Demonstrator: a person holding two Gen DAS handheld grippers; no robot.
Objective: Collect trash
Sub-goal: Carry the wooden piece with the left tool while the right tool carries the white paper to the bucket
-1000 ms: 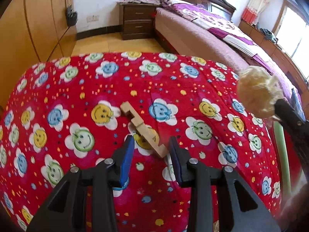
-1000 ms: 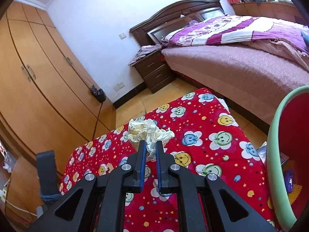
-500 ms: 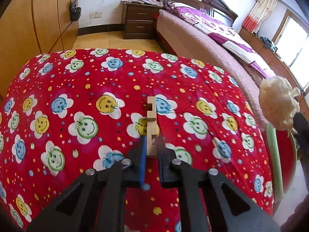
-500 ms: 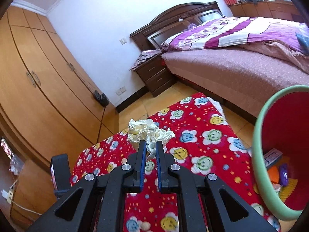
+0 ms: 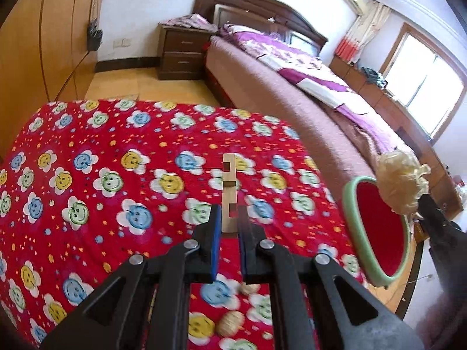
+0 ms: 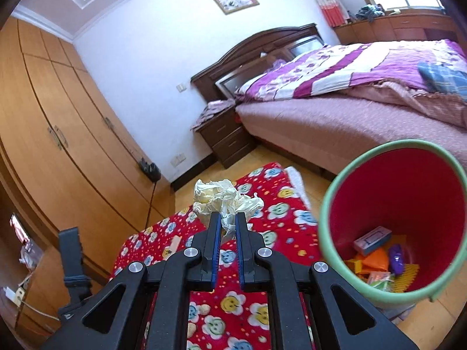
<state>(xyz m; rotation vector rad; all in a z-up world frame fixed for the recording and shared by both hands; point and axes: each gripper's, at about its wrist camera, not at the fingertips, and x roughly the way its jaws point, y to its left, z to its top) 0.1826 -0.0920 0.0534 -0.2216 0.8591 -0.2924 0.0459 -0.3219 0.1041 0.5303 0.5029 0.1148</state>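
Wood first: your left gripper (image 5: 227, 227) is clamped on the notched wooden strip (image 5: 229, 192), which sticks out lengthwise above the red smiley-face tablecloth (image 5: 116, 175). Your right gripper (image 6: 227, 233) pinches the crumpled paper wad (image 6: 224, 201) by a thin fold; it could tear free if jolted. Beyond, the green-rimmed red bin (image 6: 329, 198) stands off the table's edge, already holding scraps. The long strip may catch on its rim if tipped in sideways. Small balls (image 5: 230, 322) lie near you on the cloth.
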